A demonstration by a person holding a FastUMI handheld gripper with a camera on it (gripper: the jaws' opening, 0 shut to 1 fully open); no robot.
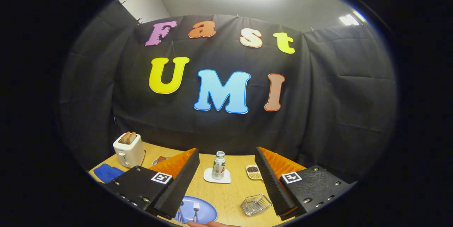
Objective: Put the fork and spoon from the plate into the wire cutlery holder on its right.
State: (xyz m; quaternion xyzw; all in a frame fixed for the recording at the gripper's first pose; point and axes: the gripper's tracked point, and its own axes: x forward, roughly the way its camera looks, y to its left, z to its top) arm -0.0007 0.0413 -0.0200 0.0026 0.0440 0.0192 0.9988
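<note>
Jaws wide open, holding nothing; gripper (226, 184) hovers above the table (226, 191). Blue plate (198, 213) lies low between the jaws, nearer the left one. Fork (195, 210) on it, tines up, long axis running away from the jaws; spoon (179, 214) beside it, half hidden. Wire cutlery holder (256, 204) right of plate, looks empty.

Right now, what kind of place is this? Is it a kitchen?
Probably a pretend breakfast table in a cloth-walled booth, not a real kitchen. A toaster with bread, a blue plate with a fork, and a wire cutlery holder sit beyond the open gripper.
</note>
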